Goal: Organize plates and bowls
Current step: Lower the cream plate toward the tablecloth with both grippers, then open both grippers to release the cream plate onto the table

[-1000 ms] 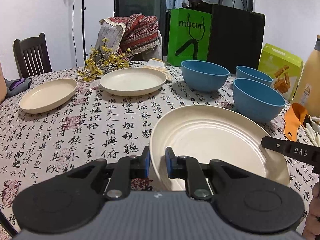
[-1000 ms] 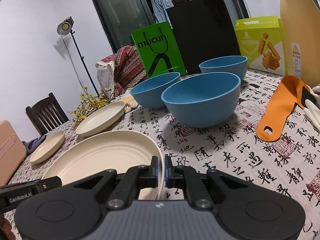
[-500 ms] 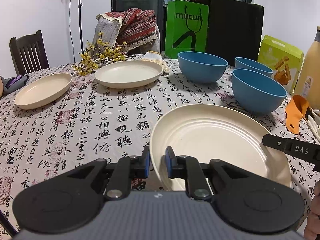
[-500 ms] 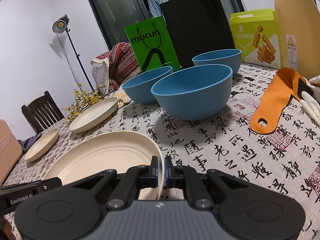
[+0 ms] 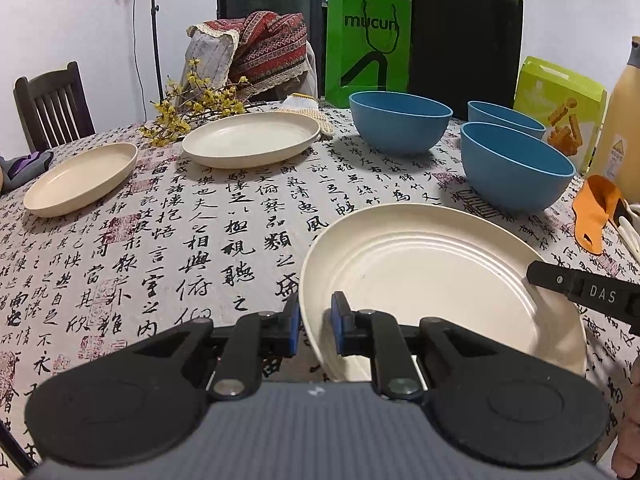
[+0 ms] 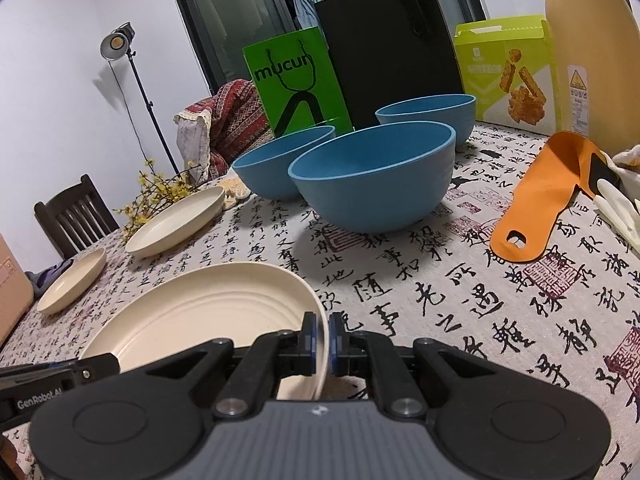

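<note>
A large cream plate [image 5: 432,276] [image 6: 208,312] lies near the table's front edge, held at two sides. My left gripper [image 5: 314,326] is shut on its left rim. On the opposite rim my right gripper [image 6: 323,338] is shut too. A finger of the right gripper [image 5: 580,292] shows over the plate in the left wrist view. Farther back stand three blue bowls [image 5: 400,126] [image 5: 516,168] [image 5: 506,114]. A medium cream plate [image 5: 250,140] and a smaller one [image 5: 80,178] lie at the back left.
The tablecloth [image 5: 200,240] carries printed calligraphy. An orange flat piece [image 5: 596,212] and white utensils lie at the right. A green bag [image 5: 368,44], a black bag [image 5: 464,44], a snack box [image 5: 560,100], a tall bottle [image 6: 592,52] and yellow flowers [image 5: 192,108] line the back. A chair [image 5: 52,100] stands at the left.
Both grippers keep their hold on the large plate. The bowls and bags have slid slightly up in both views; nothing was taken or let go.
</note>
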Motion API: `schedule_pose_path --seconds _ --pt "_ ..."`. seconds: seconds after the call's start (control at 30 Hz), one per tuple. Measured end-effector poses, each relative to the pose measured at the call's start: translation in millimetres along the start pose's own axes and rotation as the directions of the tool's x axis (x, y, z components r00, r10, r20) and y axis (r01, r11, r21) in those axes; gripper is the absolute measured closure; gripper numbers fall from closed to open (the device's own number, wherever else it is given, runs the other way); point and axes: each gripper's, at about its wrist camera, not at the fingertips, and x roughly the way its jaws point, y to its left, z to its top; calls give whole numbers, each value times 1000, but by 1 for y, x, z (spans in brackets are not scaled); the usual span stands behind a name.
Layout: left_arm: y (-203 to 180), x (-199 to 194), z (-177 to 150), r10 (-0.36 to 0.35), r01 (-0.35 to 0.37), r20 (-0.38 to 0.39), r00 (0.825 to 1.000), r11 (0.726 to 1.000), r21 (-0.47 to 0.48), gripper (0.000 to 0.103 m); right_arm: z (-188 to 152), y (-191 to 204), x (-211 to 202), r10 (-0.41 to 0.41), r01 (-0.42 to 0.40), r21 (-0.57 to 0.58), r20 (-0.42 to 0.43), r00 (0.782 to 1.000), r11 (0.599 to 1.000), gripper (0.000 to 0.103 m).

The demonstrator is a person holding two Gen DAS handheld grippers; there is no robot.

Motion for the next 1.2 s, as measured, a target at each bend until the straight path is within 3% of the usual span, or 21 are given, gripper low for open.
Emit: schedule_pose_path --seconds 0.4,0.53,0.7,0.9,0.97,1.2 --pt "2 5 0 10 -10 -21 1000 1000 -1 85 2 1 0 17 -17 -17 -4 1000 1000 94" --pt "3 -1 3 16 -16 6 1000 1000 5 67 5 1 -2 17 -17 -18 -2 1000 1000 92" --pt "7 -11 8 20 -21 39 999 1000 4 47 8 1 -7 18 -18 -20 9 1000 1000 77" --pt "15 -22 12 17 -17 66 998 1000 0 38 13 8 -16 27 -26 -40 30 999 999 41" --pt "17 -27 13 15 -15 80 997 1000 0 32 15 12 -18 31 -29 -50 39 999 998 25" --pt "31 -44 19 7 -5 131 991 1000 -11 11 19 25 -27 40 -36 -73 59 997 997 7"
